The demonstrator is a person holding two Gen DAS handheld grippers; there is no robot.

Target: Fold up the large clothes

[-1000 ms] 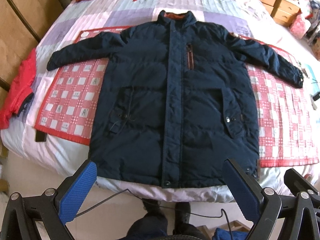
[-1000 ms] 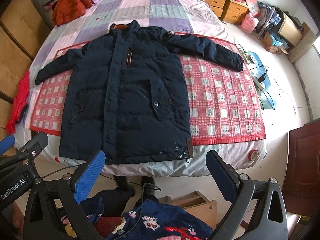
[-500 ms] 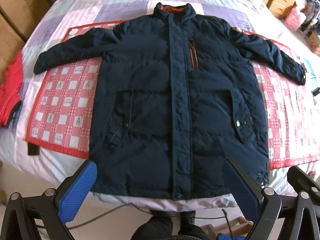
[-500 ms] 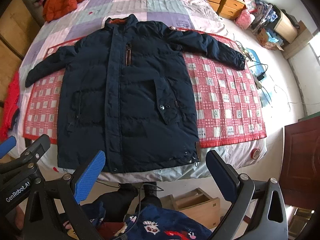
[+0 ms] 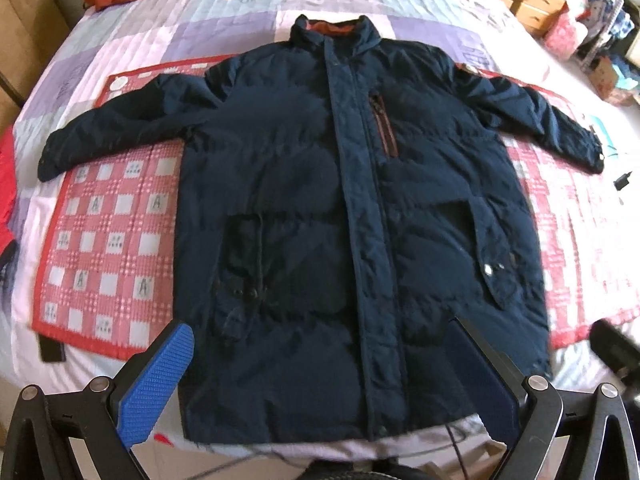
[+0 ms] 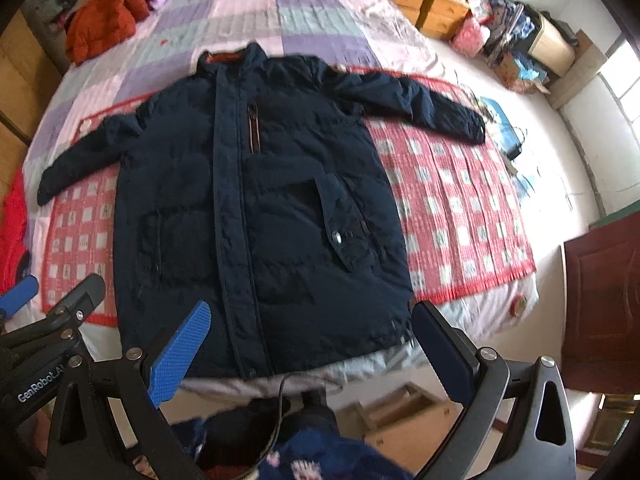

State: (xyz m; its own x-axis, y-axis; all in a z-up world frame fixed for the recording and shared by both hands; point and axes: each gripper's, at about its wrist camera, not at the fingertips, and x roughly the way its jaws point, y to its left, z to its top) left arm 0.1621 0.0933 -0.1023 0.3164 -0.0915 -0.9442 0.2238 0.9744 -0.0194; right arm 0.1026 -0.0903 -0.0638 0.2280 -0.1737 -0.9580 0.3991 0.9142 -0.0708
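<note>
Approaching: a navy padded coat (image 5: 340, 208) is laid face up and zipped on a red checked mat (image 5: 108, 240) across a quilted bed (image 5: 248, 4), collar toward the far end, hem at the near edge, both sleeves spread out to the sides.
Left gripper (image 5: 324, 376): held released, its blue pads wide apart above the hem, nothing between them; no contact with the cloth is seen.
Right gripper (image 6: 308, 356): likewise released and empty, poised over the coat's right hem corner, with part of the left tool seen at the view's lower left.
Step judged in hand: the reach toward a first grasp; no fold has yet been made.
How it is best done: a sleeve cuff (image 6: 476, 132) or a hem corner should be pinched through a single clean edge, not a thick bunch of padding. The sleeves are probably best brought across the chest before the body is folded, and the cloth lifted, not dragged, so the mat is not pulled along.
Risk: the padding is bulky and slippery-looking, so a shallow pinch may let go.
Changed since the earlier frames: both cameras have been carried nearer, the coat fills more of each view, and the hem now sits between the pads; the coat itself has not been moved.
Elsewhere: an orange jacket (image 6: 104, 24) lies at the bed's far corner.
</note>
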